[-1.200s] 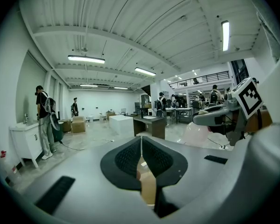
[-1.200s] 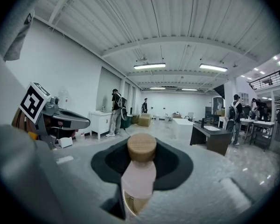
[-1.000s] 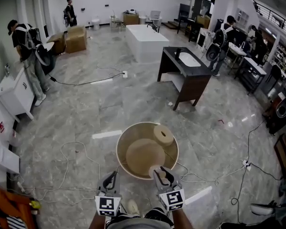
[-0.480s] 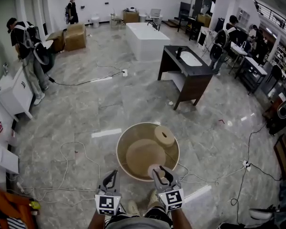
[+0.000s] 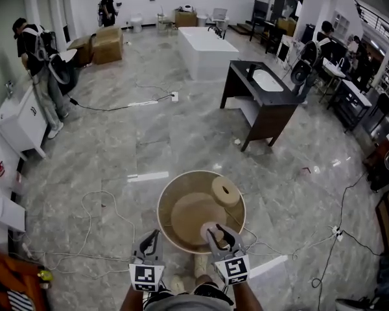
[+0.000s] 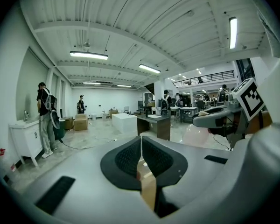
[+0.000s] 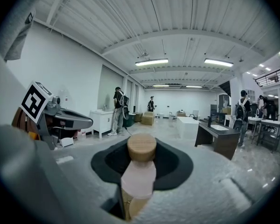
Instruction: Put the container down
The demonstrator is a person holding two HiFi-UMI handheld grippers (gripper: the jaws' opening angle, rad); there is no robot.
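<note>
I have the container (image 5: 168, 203) up off the floor (image 5: 117, 148) in the head view: a round tan tub, open side up. It hangs just ahead of my two grippers and over a loose cable (image 5: 91, 203). The right gripper (image 5: 215, 233) is clamped on its near rim, right of the middle, with the jaws part-way apart around a pale piece of that rim. In the right gripper view that pale piece stands upright between the black pads (image 7: 170, 164).

A tan disc (image 5: 225, 190) with a hole in its middle sits at the far right of the tub, against the wall; I cannot tell whether it is fixed there. From the right gripper it shows as a wooden round straight ahead.

The left gripper (image 5: 150, 241) sits just beside the tub's near-left rim and has no hold on it that I can see. Its pads meet in a thin line, so the jaws are together. A narrow tan strip shows low between them, and I cannot tell what it is.

Beyond the tub the marble floor runs to a dark vanity (image 5: 262, 102) with a white basin, and further off to a long white block (image 5: 207, 50).
</note>
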